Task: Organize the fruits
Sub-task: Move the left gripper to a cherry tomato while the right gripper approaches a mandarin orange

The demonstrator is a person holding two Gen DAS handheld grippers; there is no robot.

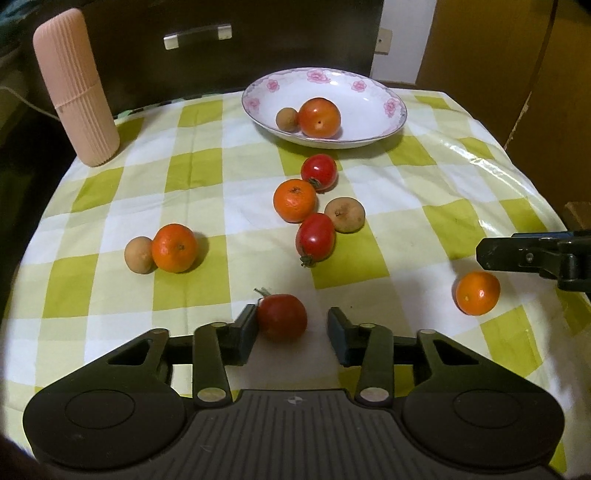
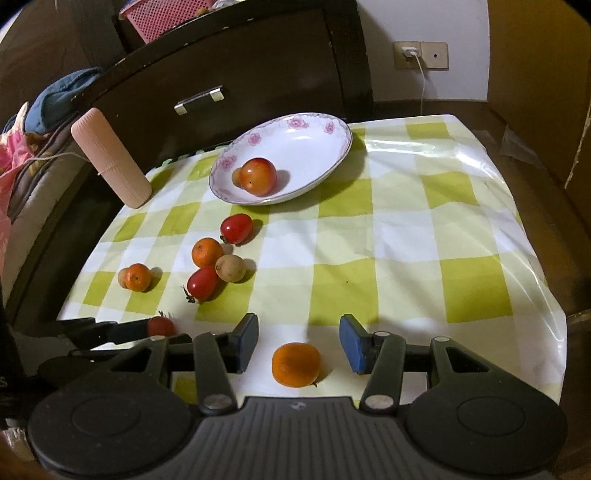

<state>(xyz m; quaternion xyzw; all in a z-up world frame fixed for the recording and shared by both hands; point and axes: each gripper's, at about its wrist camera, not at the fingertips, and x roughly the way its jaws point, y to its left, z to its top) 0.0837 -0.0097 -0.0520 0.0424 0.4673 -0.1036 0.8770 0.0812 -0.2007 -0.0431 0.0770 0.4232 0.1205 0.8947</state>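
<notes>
My left gripper [image 1: 293, 321] is low over the checked cloth, jaws apart around a red tomato [image 1: 282, 315]. The tomato touches the left pad, and a gap separates it from the right pad. My right gripper [image 2: 299, 325] stands open around a mandarin [image 2: 295, 363] that neither pad touches. A flowered white plate [image 1: 369, 96] at the back holds an orange-red fruit [image 1: 318, 117] and a small brown longan [image 1: 287, 119]. Loose on the cloth lie two more tomatoes [image 1: 315, 238], two mandarins [image 1: 294, 200] and two longans [image 1: 344, 215].
A pink ribbed cylinder [image 1: 75, 88] stands at the back left corner of the table. Behind the table is a dark cabinet with a metal handle [image 1: 197, 35]. The cloth's right half [image 2: 443, 240] carries no fruit. The table edge curves close on both sides.
</notes>
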